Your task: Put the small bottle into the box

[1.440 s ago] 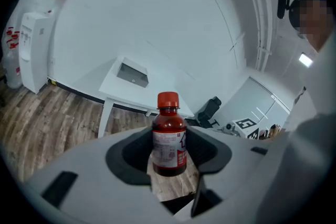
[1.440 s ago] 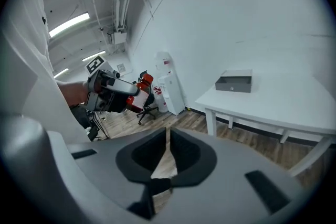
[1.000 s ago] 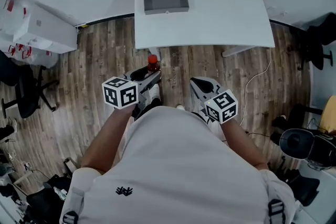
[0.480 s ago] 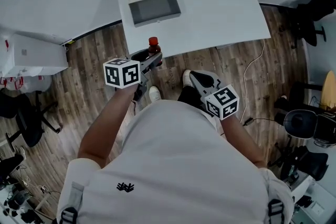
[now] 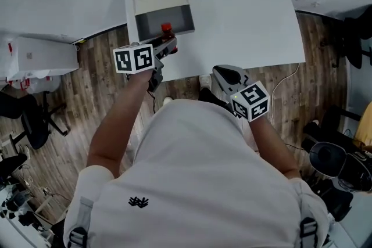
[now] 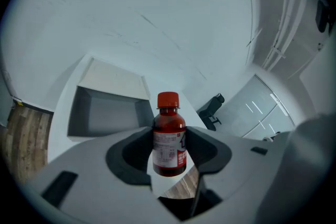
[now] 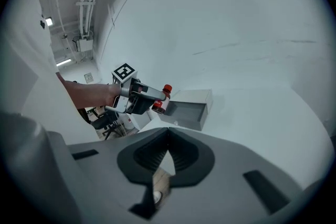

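Observation:
The small bottle holds dark red liquid and has a red cap and a white label. It stands upright between the jaws of my left gripper, which is shut on its body. In the head view the left gripper holds the bottle over the table's near edge, right at the front of the open grey box. The box has a pale lid folded back behind it. My right gripper hangs shut and empty over the table's front edge; in its own view the right gripper's jaws meet.
The white table carries only the box. Wooden floor lies below, with a white cabinet and a black chair at left. More chairs and gear stand at right.
The person has stepped up to the table. My left gripper has carried the bottle forward from above the floor to the front of the box. The right gripper followed, still shut.

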Available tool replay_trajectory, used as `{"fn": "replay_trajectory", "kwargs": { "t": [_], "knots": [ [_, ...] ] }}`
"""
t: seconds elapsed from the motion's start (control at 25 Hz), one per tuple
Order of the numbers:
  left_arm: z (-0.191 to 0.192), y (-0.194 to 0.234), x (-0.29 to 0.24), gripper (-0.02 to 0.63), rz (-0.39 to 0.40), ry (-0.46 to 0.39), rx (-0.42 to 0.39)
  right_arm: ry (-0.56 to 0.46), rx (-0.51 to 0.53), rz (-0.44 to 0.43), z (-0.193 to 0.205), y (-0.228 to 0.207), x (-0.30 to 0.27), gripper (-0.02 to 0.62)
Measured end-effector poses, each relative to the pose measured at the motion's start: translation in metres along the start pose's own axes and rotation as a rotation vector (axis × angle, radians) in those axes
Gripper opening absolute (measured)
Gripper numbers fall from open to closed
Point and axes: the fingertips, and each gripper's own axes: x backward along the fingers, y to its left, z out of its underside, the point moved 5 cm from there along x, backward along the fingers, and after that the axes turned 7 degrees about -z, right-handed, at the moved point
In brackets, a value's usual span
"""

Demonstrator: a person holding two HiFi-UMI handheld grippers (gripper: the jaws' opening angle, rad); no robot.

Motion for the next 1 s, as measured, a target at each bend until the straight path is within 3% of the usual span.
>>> {"fn": "replay_trajectory", "kwargs": {
  "t": [0.48, 1.0],
  "knots": [
    [-0.027, 0.038, -0.077, 0.201, -0.219, 0.066, 0.087, 0.031, -0.016, -0.137, -0.016, -0.085, -0.006, 0.006],
    [-0.014, 0.074, -0.116, 0.201, -0.385, 0.195, 0.123, 0.036, -0.044, -0.182, -0.016, -0.128, -0.006, 0.006]
  ]
}}
